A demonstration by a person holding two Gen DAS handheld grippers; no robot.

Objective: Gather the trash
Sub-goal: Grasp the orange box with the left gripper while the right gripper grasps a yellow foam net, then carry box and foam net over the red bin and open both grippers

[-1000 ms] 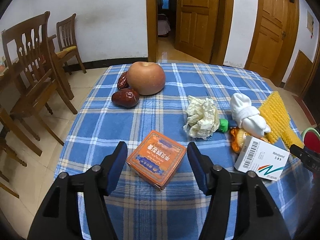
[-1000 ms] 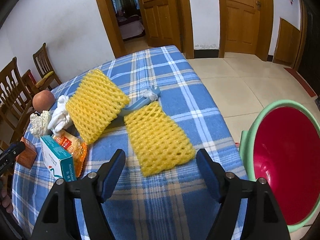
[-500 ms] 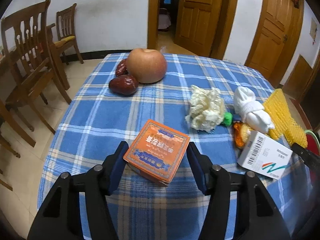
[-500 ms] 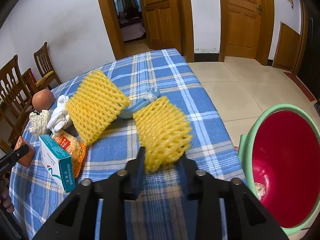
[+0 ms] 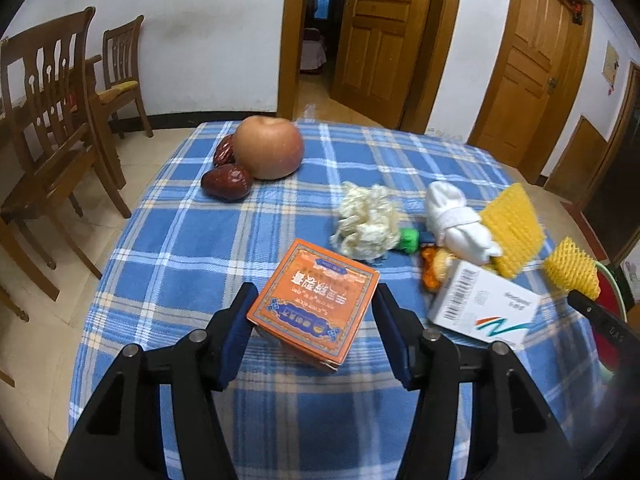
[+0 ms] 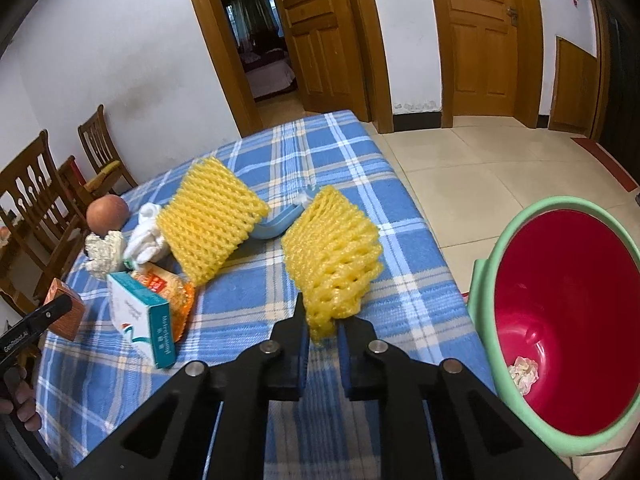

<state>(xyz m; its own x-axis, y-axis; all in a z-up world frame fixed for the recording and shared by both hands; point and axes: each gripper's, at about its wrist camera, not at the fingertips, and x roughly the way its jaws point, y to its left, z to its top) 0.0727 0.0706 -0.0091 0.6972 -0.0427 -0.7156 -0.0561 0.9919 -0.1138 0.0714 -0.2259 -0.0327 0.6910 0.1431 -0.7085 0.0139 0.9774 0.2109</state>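
right gripper point(image 6: 322, 326) is clamped on just 1 corner of the yellow foam net point(image 6: 332, 268) mid-frame, so it could slip before reaching the red bin point(image 6: 568, 316) at right, while left gripper point(image 5: 314, 330) squeezes the orange box point(image 5: 314, 312) lower center off the bench point(image 5: 192, 240).
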